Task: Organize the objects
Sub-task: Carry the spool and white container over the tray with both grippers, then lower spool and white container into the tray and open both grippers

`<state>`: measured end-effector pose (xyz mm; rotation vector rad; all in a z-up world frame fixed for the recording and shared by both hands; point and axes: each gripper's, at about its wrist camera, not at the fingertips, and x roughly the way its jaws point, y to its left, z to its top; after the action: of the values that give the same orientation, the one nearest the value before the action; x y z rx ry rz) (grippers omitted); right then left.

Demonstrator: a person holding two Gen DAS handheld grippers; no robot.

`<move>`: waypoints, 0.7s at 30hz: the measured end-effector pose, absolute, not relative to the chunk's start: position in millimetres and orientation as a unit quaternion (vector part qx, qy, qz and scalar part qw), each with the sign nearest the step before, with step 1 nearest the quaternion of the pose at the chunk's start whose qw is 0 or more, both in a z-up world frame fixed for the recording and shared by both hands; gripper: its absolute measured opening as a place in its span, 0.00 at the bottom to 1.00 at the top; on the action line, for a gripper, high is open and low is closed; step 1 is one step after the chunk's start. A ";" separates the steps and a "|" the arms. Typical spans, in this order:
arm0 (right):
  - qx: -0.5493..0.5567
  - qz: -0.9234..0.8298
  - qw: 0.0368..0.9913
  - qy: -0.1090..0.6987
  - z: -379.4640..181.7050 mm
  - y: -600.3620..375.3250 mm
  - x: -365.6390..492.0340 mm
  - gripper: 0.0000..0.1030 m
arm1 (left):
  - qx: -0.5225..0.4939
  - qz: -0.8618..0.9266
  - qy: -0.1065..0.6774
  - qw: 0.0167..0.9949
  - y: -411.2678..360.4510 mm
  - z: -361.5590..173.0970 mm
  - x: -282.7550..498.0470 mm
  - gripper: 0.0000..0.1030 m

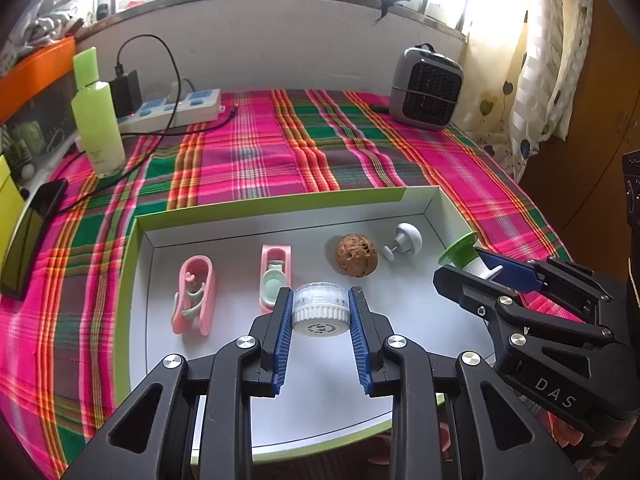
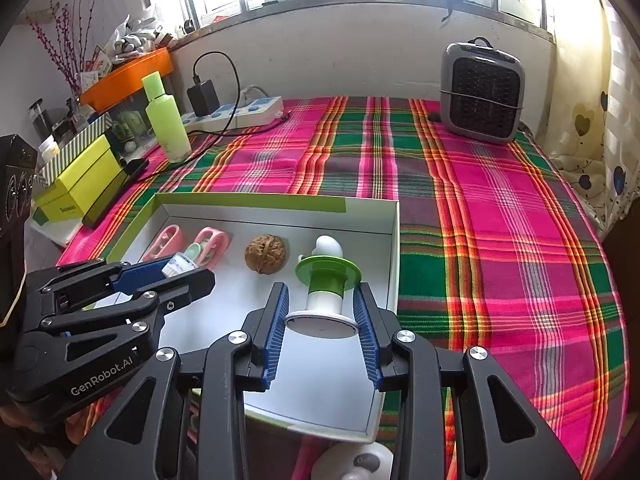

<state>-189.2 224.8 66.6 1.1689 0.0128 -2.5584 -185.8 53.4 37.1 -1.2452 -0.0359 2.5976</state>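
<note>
up close, the left gripper [image 1: 320, 312] clamps a small clear jar with a ribbed white cap [image 1: 320, 311] between its blue ridged pads, above the floor of the shallow white box with green rim [image 1: 280, 200]. the right gripper [image 2: 321, 312] grips a green-and-white spool-shaped piece [image 2: 326, 288] by its white base, over the box's right side. beyond them lie two pink clips [image 1: 194, 294], a wrinkled brown walnut [image 1: 356, 255] and a white knob [image 1: 404, 240]. further out on the plaid cloth [image 2: 500, 200] stand a green bottle [image 1: 98, 120] and a grey heater [image 2: 482, 92]; only the right view shows the yellow boxes [image 2: 80, 184]
</note>
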 end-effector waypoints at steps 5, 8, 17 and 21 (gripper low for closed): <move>0.415 -0.894 0.167 0.011 62.4 223.9 -194.8 0.34 | -0.437 0.890 -0.009 0.129 55.1 32.6 -190.4 0.25; 0.417 -0.893 0.169 0.013 60.9 222.7 -197.7 0.34 | -0.439 0.889 -0.007 0.128 55.6 30.4 -192.7 0.25; 0.417 -0.893 0.170 0.025 57.6 217.6 -203.9 0.34 | -0.442 0.888 -0.003 0.125 57.6 25.5 -198.2 0.25; 0.414 -0.893 0.171 0.034 56.7 215.0 -205.5 0.34 | -0.445 0.887 -0.005 0.122 56.9 22.5 -201.3 0.25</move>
<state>-205.5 215.0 56.7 1.1760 0.0975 -2.5368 -201.3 56.9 22.5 -1.2983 -0.0137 2.5892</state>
